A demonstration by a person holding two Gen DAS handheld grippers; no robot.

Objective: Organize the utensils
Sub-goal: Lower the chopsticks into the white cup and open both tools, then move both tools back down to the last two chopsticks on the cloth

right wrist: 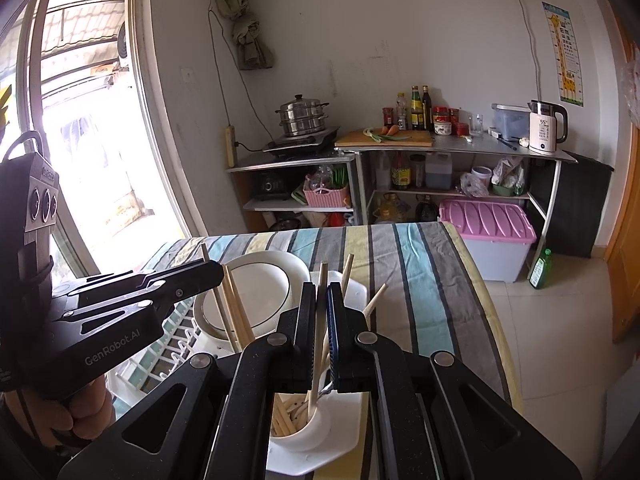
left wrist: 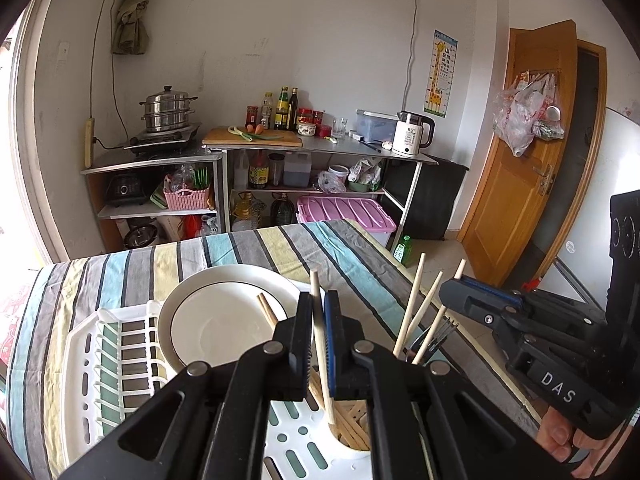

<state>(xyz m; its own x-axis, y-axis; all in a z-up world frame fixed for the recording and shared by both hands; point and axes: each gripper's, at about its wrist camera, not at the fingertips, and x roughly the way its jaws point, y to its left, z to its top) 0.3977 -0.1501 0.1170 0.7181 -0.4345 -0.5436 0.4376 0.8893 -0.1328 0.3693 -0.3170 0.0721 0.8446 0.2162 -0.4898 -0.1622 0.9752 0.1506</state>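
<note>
On the striped worktop (left wrist: 248,248) sits our white dish rack (left wrist: 104,364), a white plate (left wrist: 212,320) leaning in it. At its corner stands the white utensil cup (right wrist: 308,428), already holding chopsticks and, we think, a fork. Each of our grippers is clenched on one chopstick: the left gripper (left wrist: 319,344) on a left chopstick (left wrist: 320,340), the right gripper (right wrist: 321,332) on a right chopstick (right wrist: 319,344). Both sticks stand near upright, lower ends dipping into the cup directly below the jaws.
</note>
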